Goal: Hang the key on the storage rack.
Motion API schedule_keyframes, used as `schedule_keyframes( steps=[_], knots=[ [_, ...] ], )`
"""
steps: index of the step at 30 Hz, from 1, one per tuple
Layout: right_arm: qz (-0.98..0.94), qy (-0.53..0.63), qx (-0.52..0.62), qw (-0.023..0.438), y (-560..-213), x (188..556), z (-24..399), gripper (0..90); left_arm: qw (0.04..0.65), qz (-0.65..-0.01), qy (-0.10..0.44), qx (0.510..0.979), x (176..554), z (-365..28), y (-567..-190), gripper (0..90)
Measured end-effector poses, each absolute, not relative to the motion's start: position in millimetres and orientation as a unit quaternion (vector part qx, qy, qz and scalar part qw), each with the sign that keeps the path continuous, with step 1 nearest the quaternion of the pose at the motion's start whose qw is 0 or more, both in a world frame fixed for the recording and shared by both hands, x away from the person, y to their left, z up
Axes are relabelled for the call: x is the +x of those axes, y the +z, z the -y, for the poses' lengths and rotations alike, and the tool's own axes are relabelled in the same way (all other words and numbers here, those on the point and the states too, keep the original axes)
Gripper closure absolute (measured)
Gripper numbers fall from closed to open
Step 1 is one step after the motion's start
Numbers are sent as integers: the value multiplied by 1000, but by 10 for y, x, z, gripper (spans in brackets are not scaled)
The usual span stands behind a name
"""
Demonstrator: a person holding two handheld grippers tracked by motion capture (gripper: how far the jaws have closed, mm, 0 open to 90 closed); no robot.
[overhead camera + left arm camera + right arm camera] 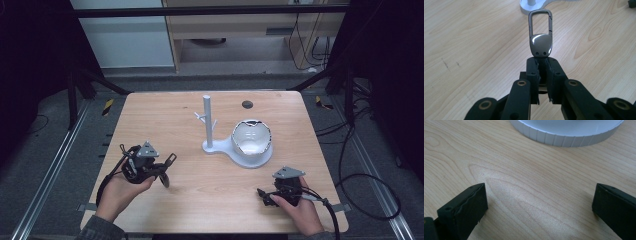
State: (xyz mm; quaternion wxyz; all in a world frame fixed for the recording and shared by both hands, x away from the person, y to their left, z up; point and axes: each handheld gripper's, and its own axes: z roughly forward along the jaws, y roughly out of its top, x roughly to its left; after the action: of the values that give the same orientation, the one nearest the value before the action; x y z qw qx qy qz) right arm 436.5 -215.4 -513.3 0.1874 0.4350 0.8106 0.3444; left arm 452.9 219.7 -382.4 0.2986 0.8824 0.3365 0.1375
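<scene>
Metal carabiner clip (540, 37) pinched in left claw (542, 61), jutting beyond tips

One worktop (150, 120). Two grippers in my hands: left gripper (167, 161), right gripper (264, 194). One metal carabiner clip (540, 35), nipped between my left fingers (533, 72). One white stand (220, 146), comprising one post (207, 120) and one bowl (251, 138). One dark disc (247, 104) at the far edge.

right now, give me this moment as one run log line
left hand-held gripper: shut on grey metal carabiner keyring | right hand-held gripper: open, above wooden table | white stand with peg post and dish: untouched
</scene>
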Motion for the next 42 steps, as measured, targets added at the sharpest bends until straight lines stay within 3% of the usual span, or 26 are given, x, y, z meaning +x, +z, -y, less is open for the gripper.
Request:
schedule_keyframes(
  steps=[23,42],
  knots=[
    [-810,345,435,187,-5133,4364,2154,5,315,-322,159,878,4606,-1980,-3713,809],
    [-810,344,435,188,-5133,4363,2153,5,377,-323,177,850,4626,-1765,-3579,809]
  ],
)
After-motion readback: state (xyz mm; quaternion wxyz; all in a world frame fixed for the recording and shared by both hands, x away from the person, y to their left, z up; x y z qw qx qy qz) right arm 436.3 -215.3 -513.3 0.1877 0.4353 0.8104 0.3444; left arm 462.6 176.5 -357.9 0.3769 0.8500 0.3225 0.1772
